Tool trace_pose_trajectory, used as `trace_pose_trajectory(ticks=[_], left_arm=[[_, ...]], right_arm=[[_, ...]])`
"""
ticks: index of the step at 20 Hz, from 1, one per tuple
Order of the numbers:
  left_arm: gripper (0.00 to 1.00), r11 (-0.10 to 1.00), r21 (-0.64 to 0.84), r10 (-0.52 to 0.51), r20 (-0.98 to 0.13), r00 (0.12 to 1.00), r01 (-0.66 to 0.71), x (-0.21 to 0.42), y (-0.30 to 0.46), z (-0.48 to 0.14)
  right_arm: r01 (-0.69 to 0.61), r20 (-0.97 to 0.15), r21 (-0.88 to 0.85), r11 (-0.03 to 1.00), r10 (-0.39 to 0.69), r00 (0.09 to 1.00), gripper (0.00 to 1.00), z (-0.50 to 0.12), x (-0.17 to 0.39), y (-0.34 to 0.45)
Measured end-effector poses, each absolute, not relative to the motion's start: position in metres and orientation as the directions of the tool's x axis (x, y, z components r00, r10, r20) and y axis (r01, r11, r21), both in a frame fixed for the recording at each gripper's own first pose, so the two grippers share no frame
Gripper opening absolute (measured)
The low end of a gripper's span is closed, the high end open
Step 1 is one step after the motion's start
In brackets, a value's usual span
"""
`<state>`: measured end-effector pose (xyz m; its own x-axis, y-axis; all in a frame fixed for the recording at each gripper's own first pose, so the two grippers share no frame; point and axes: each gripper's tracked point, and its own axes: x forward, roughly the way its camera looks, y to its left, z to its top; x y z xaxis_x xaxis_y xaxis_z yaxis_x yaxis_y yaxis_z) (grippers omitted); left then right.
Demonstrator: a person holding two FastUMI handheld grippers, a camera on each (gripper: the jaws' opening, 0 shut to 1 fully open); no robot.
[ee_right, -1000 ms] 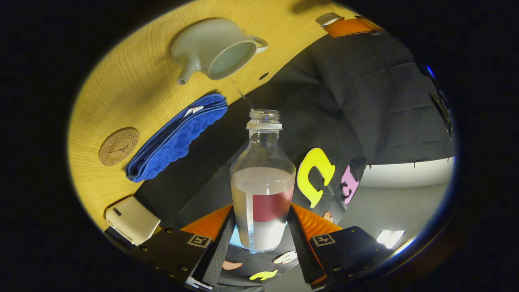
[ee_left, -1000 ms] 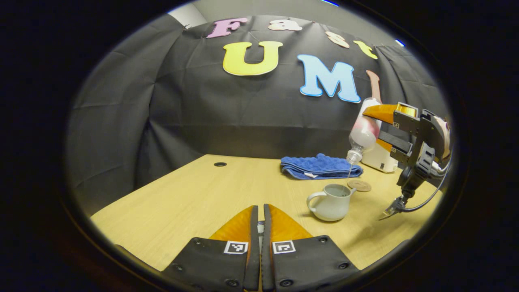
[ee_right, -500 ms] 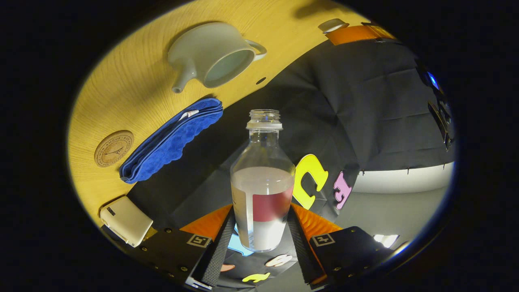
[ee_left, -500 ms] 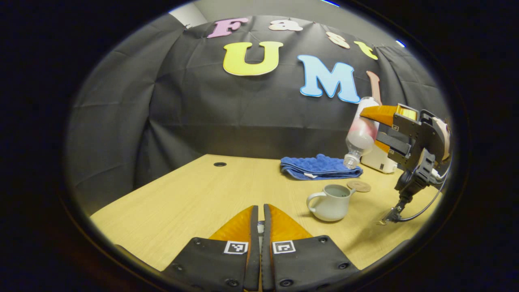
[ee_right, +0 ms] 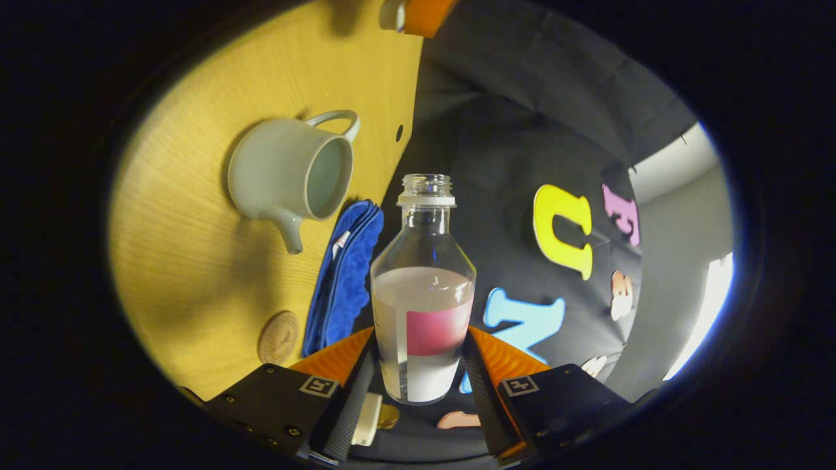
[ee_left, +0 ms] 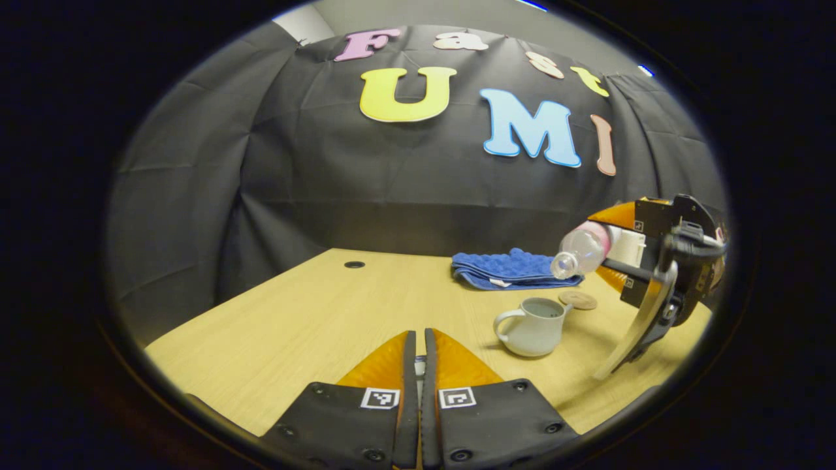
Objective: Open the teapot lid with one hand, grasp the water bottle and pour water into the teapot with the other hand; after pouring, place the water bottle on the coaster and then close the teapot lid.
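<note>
No legible txt on anything.

Left gripper view low, facing booth wall, right gripper view rolled sideways, sharing teapot (ee_left: 532, 325).

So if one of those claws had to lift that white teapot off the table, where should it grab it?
Probably the teapot by its loop handle, coming from above with one finger through the loop. The handle juts from the side opposite the spout, and the round body looks too wide for the fingers.
</note>
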<state>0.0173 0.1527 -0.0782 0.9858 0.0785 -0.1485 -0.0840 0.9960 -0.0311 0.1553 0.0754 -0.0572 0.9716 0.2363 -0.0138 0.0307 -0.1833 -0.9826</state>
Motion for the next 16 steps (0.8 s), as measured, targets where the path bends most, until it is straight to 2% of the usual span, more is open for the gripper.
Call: trace_pose_trajectory(ticks=[3, 6, 9, 11, 13, 16], left_arm=[[0.08, 0.996, -0.031, 0.079, -0.148, 0.986, -0.085, 0.017, 0.154, -0.079], [0.08, 0.996, -0.032, 0.081, -0.147, 0.986, -0.086, 0.017, 0.153, -0.078], [0.09, 0.996, -0.032, 0.081, -0.146, 0.986, -0.087, 0.017, 0.153, -0.079], [0.08, 0.996, -0.032, 0.083, -0.147, 0.986, -0.088, 0.017, 0.153, -0.079], [0.08, 0.995, -0.032, 0.084, -0.147, 0.986, -0.09, 0.017, 0.154, -0.078], [0.08, 0.995, -0.032, 0.084, -0.145, 0.986, -0.089, 0.017, 0.154, -0.078]], right_arm=[[-0.131, -0.116, -0.989, 0.063, 0.207, 0.972, 0.75, -0.064, 0.156, 0.062], [-0.249, -0.193, -0.911, 0.328, 0.195, 0.962, 0.76, -0.054, 0.173, 0.059], [-0.313, -0.247, -0.765, 0.563, 0.193, 0.95, 0.76, -0.05, 0.188, 0.049], [-0.347, -0.282, -0.607, 0.715, 0.214, 0.935, 0.76, -0.054, 0.192, 0.045], [-0.359, -0.297, -0.443, 0.822, 0.243, 0.923, 0.76, -0.06, 0.196, 0.043], [-0.342, -0.316, -0.245, 0.907, 0.259, 0.913, 0.76, -0.066, 0.205, 0.032]])
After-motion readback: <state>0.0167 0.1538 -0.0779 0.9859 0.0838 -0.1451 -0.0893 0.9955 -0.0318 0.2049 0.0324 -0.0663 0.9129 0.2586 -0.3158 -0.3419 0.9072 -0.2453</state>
